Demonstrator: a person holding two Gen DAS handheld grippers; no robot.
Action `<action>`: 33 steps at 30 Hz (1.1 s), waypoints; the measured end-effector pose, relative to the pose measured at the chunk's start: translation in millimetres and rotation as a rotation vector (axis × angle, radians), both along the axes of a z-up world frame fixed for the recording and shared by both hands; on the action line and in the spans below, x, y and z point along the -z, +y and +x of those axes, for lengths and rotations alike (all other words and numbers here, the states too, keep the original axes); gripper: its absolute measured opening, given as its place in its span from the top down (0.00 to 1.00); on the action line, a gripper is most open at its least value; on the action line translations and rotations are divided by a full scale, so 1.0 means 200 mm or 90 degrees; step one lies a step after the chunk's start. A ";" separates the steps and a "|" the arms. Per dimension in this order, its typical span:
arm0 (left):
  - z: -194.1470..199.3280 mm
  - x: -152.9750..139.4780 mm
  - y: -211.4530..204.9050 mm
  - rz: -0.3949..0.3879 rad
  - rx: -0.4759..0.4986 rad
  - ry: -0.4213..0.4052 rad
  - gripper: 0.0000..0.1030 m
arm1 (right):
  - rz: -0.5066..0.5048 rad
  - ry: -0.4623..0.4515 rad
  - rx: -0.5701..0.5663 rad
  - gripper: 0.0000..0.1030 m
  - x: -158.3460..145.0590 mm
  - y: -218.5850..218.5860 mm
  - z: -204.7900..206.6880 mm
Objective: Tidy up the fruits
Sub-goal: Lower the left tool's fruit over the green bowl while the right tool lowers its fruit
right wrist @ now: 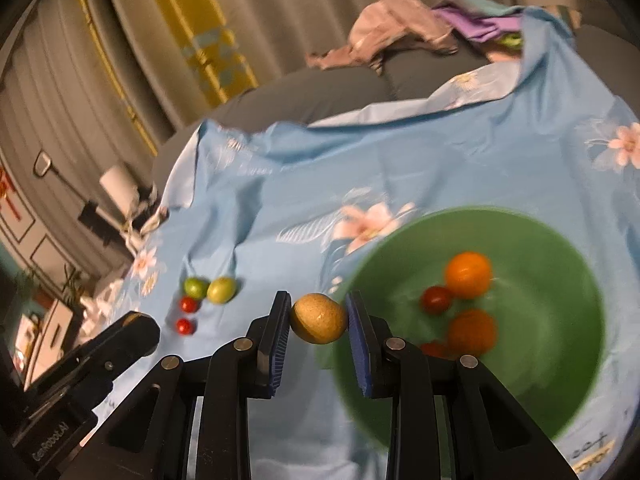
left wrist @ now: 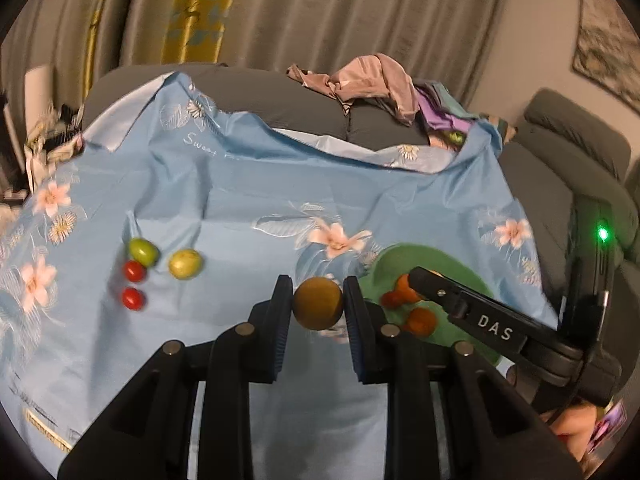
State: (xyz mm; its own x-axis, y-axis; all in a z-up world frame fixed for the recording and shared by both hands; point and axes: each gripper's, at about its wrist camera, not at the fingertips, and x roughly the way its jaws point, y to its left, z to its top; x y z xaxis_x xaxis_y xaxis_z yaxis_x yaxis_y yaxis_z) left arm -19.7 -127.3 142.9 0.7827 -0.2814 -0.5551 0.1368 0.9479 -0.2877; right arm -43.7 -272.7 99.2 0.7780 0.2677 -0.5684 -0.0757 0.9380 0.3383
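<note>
Left fingers (left wrist: 281, 308): we see them closed most of the way onto a round brown fruit (left wrist: 318, 304), both pads touching it, held above the blue flowered cloth (left wrist: 240, 208) just beside the bowl.
Right fingers (right wrist: 280, 320): narrowed the same way around a speckled tan fruit (right wrist: 319, 319). The left pad is touching, and the right pad is touching or all but.
Right gripper (right wrist: 318, 312): it sits at the near rim of the green bowl (right wrist: 540, 280), and we judge its fruit is not yet over the hollow.
Left gripper (left wrist: 318, 300): it is left of the bowl, with its load still to be brought across.
Already in the bowl: two oranges (right wrist: 468, 275) and at least two small red fruits (right wrist: 436, 299), blurred.
Still on the cloth: a green fruit (left wrist: 142, 251), a yellow-green fruit (left wrist: 185, 264) and two red fruits (left wrist: 134, 271), clustered well apart from the bowl.
Progress: we judge it about half done. Four pieces are in, two are in hand and four wait.
Left to do: release both held fruits, then fetch the cluster.
</note>
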 end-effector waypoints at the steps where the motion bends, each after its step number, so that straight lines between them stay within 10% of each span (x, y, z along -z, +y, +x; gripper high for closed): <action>1: 0.00 0.01 -0.04 -0.009 0.012 0.006 0.75 | 0.000 -0.003 0.008 0.71 -0.01 -0.03 -0.01; 14: 0.07 0.12 -0.59 0.045 0.136 0.065 0.75 | 0.000 0.007 0.080 0.71 0.02 -0.38 -0.06; 33: 0.20 0.25 -0.71 0.033 0.152 0.101 0.75 | 0.004 0.060 0.086 0.70 0.10 -0.44 0.03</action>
State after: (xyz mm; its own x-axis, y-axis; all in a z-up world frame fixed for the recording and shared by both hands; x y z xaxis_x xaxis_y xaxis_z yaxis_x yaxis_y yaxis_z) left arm 20.9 -268.7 93.7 0.5997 -0.4158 -0.6837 0.3157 0.9080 -0.2753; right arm -38.3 -360.6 80.1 0.7502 0.1683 -0.6394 0.0831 0.9354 0.3436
